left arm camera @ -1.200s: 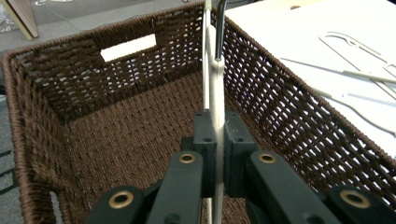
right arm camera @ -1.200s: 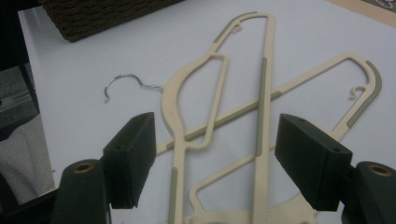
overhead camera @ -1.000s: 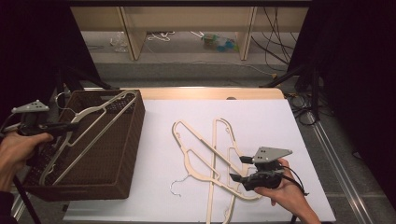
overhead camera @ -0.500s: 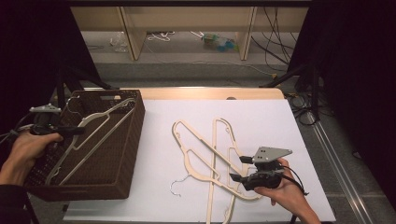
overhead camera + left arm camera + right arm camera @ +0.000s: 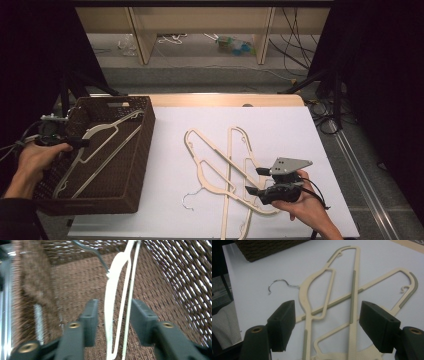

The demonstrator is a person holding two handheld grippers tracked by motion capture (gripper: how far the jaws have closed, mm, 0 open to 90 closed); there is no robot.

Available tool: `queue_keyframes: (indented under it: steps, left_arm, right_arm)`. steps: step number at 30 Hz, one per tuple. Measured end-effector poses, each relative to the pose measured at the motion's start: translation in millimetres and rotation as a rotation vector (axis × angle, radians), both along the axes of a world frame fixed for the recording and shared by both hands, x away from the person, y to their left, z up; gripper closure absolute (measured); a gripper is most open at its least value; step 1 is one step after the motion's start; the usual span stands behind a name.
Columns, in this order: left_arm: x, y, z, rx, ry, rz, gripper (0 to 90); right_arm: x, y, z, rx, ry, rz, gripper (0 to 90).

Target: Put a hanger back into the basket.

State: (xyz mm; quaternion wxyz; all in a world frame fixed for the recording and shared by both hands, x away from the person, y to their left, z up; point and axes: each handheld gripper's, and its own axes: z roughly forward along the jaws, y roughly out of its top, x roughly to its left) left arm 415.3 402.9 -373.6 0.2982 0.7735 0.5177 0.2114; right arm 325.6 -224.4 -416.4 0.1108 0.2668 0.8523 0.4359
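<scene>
A cream plastic hanger (image 5: 100, 142) lies tilted inside the brown wicker basket (image 5: 142, 150) at the left. My left gripper (image 5: 82, 143) reaches over the basket's left wall. In the left gripper view the hanger (image 5: 113, 287) runs between the fingers (image 5: 91, 320) without touching either; the jaws have just been opening and the left gripper (image 5: 117, 322) stands open. Crossed cream hangers (image 5: 222, 160) lie on the white table. My right gripper (image 5: 253, 181) hovers at their near right end, open. In the right gripper view the hangers (image 5: 312, 292) lie between the wide-apart jaws of the right gripper (image 5: 327, 322).
The white tabletop (image 5: 280, 130) has bare room behind and to the right of the hangers. One hanger's metal hook (image 5: 189, 199) points toward the front edge near the basket. Shelving and cables stand on the floor beyond the table.
The left hand has lowered the hanger into the basket and its jaws have opened off it. The right hand and the hangers on the table have stayed put.
</scene>
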Motion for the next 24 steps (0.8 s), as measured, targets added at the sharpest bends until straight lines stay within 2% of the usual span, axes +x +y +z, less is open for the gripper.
queue_keyframes:
  steps: [2, 3, 5, 7, 8, 10, 12, 14, 15, 16, 17, 18, 19, 20, 21, 22, 23, 24]
  left_arm:
    - [-5.7, -1.1, 7.5, -0.002, -0.011, 0.042, 53.8]
    - [-9.0, -3.5, 10.7, -0.021, -0.011, 0.075, 50.7]
    - [-14.9, -9.8, 16.5, -0.051, -0.024, 0.098, 47.9]
    - [-18.5, -16.1, 22.6, -0.057, -0.042, 0.067, 45.3]
    - [-21.7, -21.4, 25.4, -0.072, -0.048, 0.084, 43.4]
    - [-28.0, -31.7, 31.5, -0.099, -0.072, 0.076, 40.9]
    - [-34.5, -41.5, 38.8, -0.108, -0.091, 0.041, 39.8]
    - [-41.8, -55.2, 45.2, -0.158, -0.121, 0.043, 37.5]
    - [-45.1, -60.8, 48.9, -0.162, -0.136, 0.016, 36.3]
    - [-49.2, -68.5, 51.9, -0.184, -0.147, 0.001, 35.7]
    - [-52.3, -74.7, 55.0, -0.180, -0.154, -0.037, 35.0]
    - [-56.7, -83.5, 56.7, -0.207, -0.166, -0.047, 34.1]
    - [-61.2, -91.6, 58.5, -0.221, -0.169, -0.061, 34.0]
    - [-64.4, -98.7, 59.8, -0.221, -0.181, -0.095, 33.8]
    - [-68.5, -107.5, 60.5, -0.236, -0.188, -0.112, 33.5]
    - [-71.3, -114.8, 61.2, -0.229, -0.200, -0.148, 33.5]
    - [-75.3, -123.8, 61.4, -0.243, -0.199, -0.164, 33.3]
    - [-77.0, -130.1, 62.0, -0.230, -0.220, -0.213, 33.1]
  right_arm:
    - [0.0, 0.2, -0.1, -0.003, 0.003, -0.002, 30.2]
    - [0.0, 0.4, -0.2, -0.003, 0.004, -0.003, 30.2]
    - [-0.2, 0.7, -0.3, -0.002, 0.003, -0.003, 30.2]
    - [0.2, 0.4, -0.2, -0.001, 0.004, -0.001, 30.2]
    - [0.3, 0.2, -0.3, 0.000, 0.006, -0.002, 30.2]
    - [0.5, -0.1, -0.6, -0.001, 0.004, -0.004, 30.2]
    - [0.1, 0.5, -0.6, 0.000, 0.004, -0.004, 30.2]
    - [-0.5, 1.6, -0.5, 0.001, 0.001, -0.005, 30.2]
    - [-0.5, 2.0, -0.6, -0.001, 0.001, -0.001, 30.2]
    - [-0.6, 2.5, -0.5, -0.002, 0.003, 0.003, 30.2]
    - [-1.0, 2.9, -0.5, -0.001, 0.010, 0.002, 30.2]
    - [-0.9, 3.3, -0.9, -0.003, 0.011, 0.002, 30.2]
    - [-0.8, 3.7, -1.4, -0.003, 0.007, 0.001, 30.2]
    - [-0.3, 4.1, -2.1, -0.006, 0.002, 0.004, 30.2]
    - [-0.5, 4.7, -2.4, -0.005, 0.015, 0.005, 30.2]
    - [-0.3, 5.5, -2.8, -0.009, 0.019, 0.005, 30.2]
    - [-0.6, 6.8, -3.5, -0.011, 0.019, -0.001, 30.2]
    - [-0.4, 7.8, -3.9, -0.014, 0.019, 0.005, 30.2]
